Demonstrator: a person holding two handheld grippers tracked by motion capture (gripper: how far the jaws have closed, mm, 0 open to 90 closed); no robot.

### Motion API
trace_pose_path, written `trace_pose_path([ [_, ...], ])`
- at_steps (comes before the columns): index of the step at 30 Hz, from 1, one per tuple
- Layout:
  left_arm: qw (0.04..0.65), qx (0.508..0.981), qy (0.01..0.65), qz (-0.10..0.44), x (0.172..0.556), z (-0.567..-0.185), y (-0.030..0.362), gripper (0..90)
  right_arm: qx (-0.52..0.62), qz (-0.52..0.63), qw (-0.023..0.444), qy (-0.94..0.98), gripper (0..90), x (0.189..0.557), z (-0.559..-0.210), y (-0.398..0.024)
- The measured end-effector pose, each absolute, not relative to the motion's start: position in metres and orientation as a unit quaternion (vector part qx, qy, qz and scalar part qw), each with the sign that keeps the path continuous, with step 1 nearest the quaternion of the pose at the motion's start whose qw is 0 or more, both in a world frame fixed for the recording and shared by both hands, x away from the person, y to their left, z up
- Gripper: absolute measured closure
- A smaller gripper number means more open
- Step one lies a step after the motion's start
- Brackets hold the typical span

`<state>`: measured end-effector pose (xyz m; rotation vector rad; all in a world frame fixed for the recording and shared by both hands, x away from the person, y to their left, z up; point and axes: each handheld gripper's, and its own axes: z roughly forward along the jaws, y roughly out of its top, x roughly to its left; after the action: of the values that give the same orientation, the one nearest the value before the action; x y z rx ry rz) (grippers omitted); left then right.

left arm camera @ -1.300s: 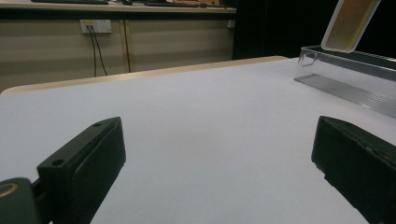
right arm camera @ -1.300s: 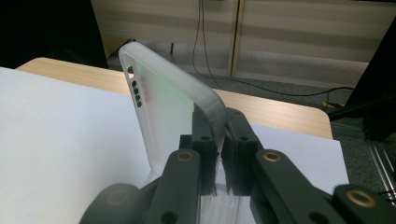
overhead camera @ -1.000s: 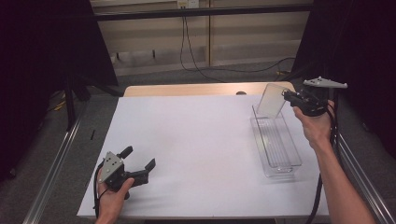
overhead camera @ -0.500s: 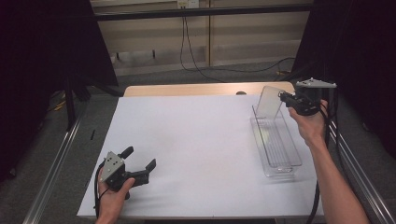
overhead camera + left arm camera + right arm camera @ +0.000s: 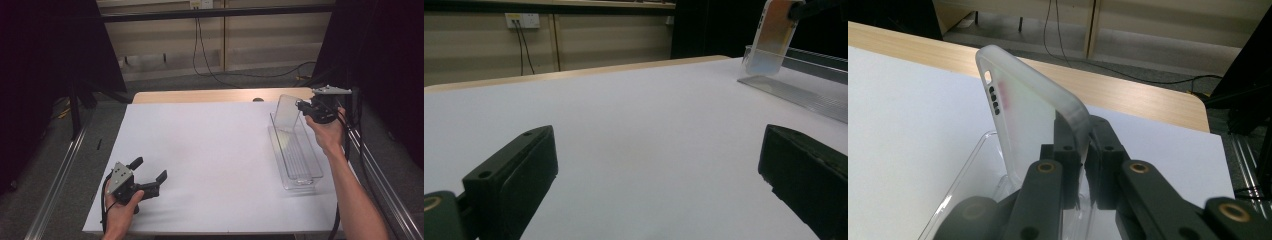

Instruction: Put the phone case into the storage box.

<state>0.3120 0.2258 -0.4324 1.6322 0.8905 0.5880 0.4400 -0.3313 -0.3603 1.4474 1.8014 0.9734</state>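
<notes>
— Right gripper [image 5: 301, 106]: clamped tight on the clear phone case [image 5: 287, 113], both jaws pinching one long edge, as seen along the jaws in the right gripper view [image 5: 1082, 150].

— And the case itself?

— Upright, slightly tilted, at about two o'clock on the white table [image 5: 210, 150], lower end down in the far end of the clear tray [image 5: 300, 170]. Frosted, with rounded corners and a row of small dark holes near the top [image 5: 1023, 115].

— Tray position?

— Long and narrow, flat on the white surface at three o'clock, running from near to far along the right edge. Right hand [image 5: 327, 135] just above its far half.

— Left gripper?

— Left gripper [image 5: 150, 181] at seven o'clock, resting low on the table, well apart from the tray. Jaws spread wide, nothing between them, just bare white surface seen through the gap in the left gripper view [image 5: 659, 165]. Held by the left hand [image 5: 120, 207].

— Beyond the table?

— Wooden table edge [image 5: 200, 95] at twelve o'clock, then cables [image 5: 210, 60] trailing over the floor before a pale wall.
</notes>
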Motion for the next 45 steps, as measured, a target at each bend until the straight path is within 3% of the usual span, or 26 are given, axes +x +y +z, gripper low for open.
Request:
trace_pose_path([
  [18, 0.561, 0.694, 0.376, 0.249, 0.311, -0.432, 0.225, 2.5, 0.541, 0.357, 0.304, 0.698, 84.4, 0.448, -0.365, -0.330],
  [32, 0.558, 0.698, 0.372, 0.250, 0.311, -0.432, 0.225, 2.5, 0.535, 0.316, 0.267, 0.737, 84.5, 0.460, -0.354, -0.334],
  [45, 0.555, 0.702, 0.371, 0.247, 0.313, -0.434, 0.220, 2.5, 0.510, 0.325, 0.277, 0.747, 84.5, 0.467, -0.356, -0.336],
])
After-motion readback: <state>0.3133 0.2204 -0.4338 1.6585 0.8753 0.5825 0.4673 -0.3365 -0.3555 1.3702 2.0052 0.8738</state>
